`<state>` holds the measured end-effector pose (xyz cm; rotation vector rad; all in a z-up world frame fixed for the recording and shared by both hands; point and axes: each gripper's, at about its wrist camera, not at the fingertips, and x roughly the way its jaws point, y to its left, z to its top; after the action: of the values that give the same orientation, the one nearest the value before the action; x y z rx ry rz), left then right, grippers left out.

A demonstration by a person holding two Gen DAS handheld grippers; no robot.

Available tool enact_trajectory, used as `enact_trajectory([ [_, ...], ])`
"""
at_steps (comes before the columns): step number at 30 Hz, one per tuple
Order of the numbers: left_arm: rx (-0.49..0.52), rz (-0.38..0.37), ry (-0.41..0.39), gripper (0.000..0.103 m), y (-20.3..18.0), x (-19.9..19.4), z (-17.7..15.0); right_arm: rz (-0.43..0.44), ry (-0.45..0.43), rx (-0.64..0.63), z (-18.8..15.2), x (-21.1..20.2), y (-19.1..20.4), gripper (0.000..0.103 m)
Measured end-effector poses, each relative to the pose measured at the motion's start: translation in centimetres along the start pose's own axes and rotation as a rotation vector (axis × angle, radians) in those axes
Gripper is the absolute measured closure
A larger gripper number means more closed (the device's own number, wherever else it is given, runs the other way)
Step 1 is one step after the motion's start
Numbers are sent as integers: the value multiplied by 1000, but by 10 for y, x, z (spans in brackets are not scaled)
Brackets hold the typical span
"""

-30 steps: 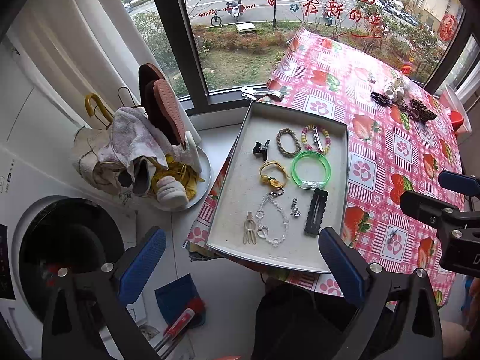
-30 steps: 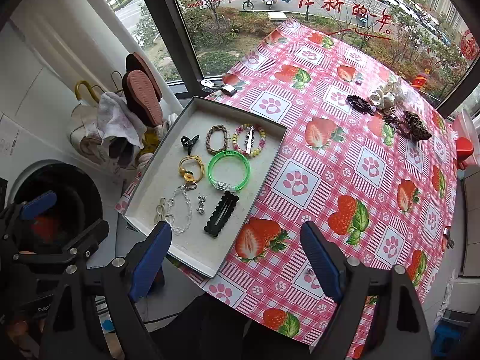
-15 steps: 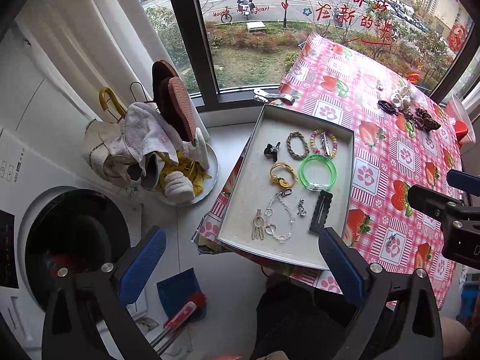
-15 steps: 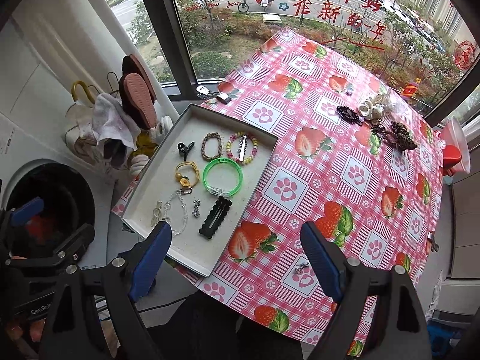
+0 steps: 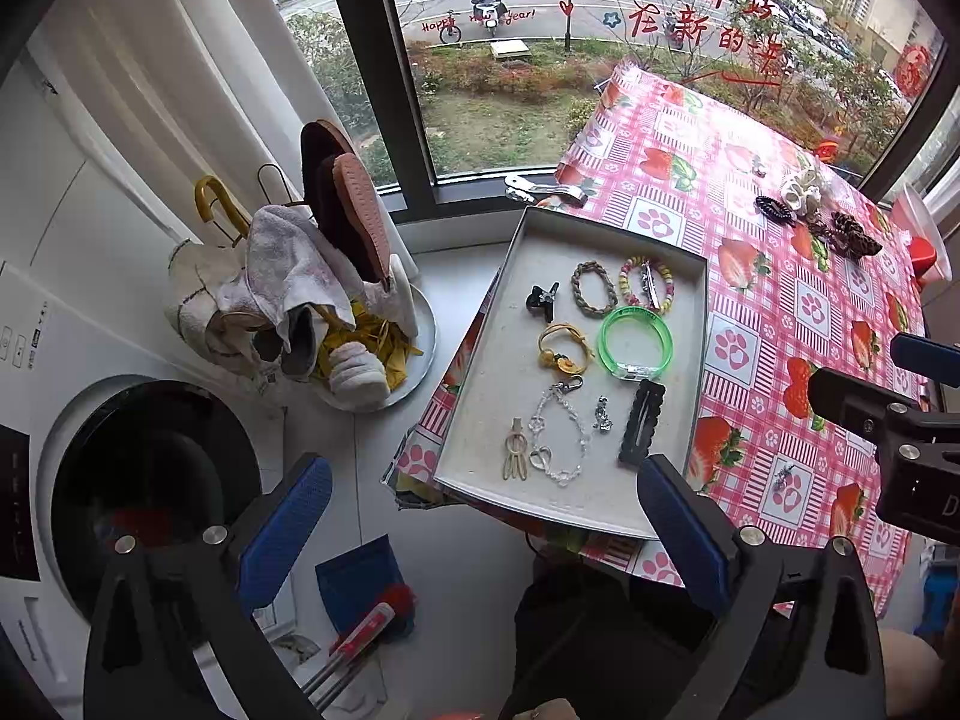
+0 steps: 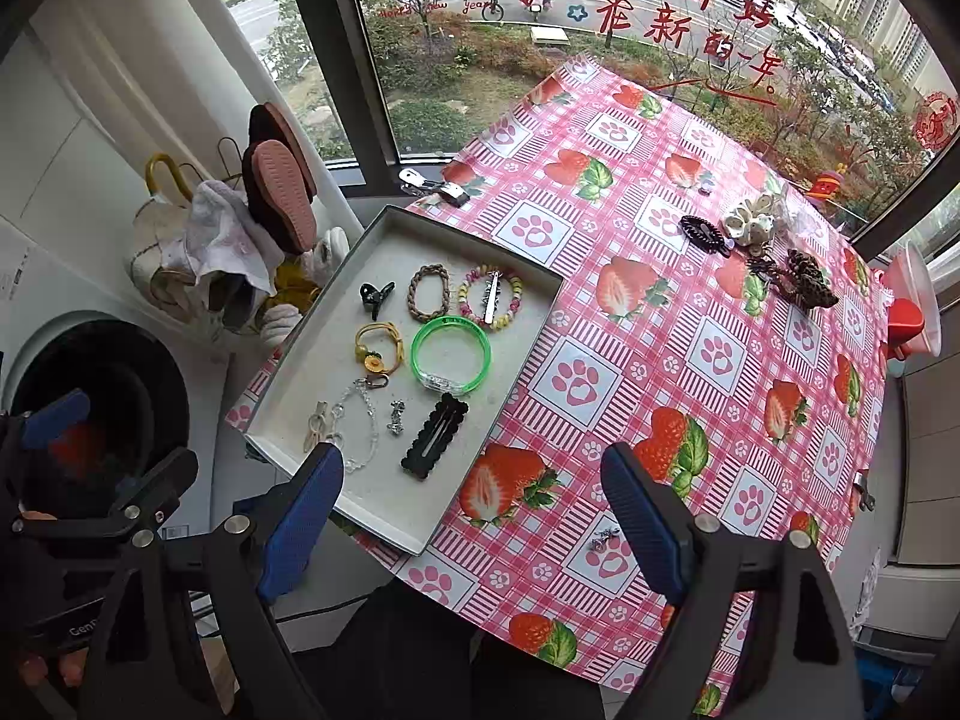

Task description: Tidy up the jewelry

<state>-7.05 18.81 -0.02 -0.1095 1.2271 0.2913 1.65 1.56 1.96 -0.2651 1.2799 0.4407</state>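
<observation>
A grey tray (image 5: 492, 420) (image 6: 300, 372) lies on the left edge of the strawberry tablecloth (image 6: 690, 360). It holds several pieces: a green bangle (image 5: 635, 342) (image 6: 451, 353), a black hair clip (image 5: 642, 422) (image 6: 434, 435), a beaded bracelet (image 6: 490, 296), a braided bracelet (image 6: 428, 292), a yellow hair tie (image 6: 377, 348) and a crystal chain (image 5: 558, 438). A small silver charm (image 6: 603, 537) lies loose on the cloth. More hair pieces (image 6: 804, 279) lie at the far right. Both grippers, the left (image 5: 483, 528) and the right (image 6: 471, 525), are open, empty and high above the table's near edge.
A washing machine (image 5: 144, 468) stands at the left. A dish with towels and slippers (image 5: 318, 300) sits on the sill beside the tray. A metal clip (image 6: 432, 186) lies at the window. A red and white container (image 6: 912, 312) stands at the far right.
Both grippers have pulled back and up, so the table looks smaller. Nothing on the tray or cloth has moved.
</observation>
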Motion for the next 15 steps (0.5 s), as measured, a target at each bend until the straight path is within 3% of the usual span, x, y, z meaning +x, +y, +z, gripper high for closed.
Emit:
enact_trajectory([
  [15,9,2,3,0,-1,0,-2,-1,1,3,-1,1,1,13],
])
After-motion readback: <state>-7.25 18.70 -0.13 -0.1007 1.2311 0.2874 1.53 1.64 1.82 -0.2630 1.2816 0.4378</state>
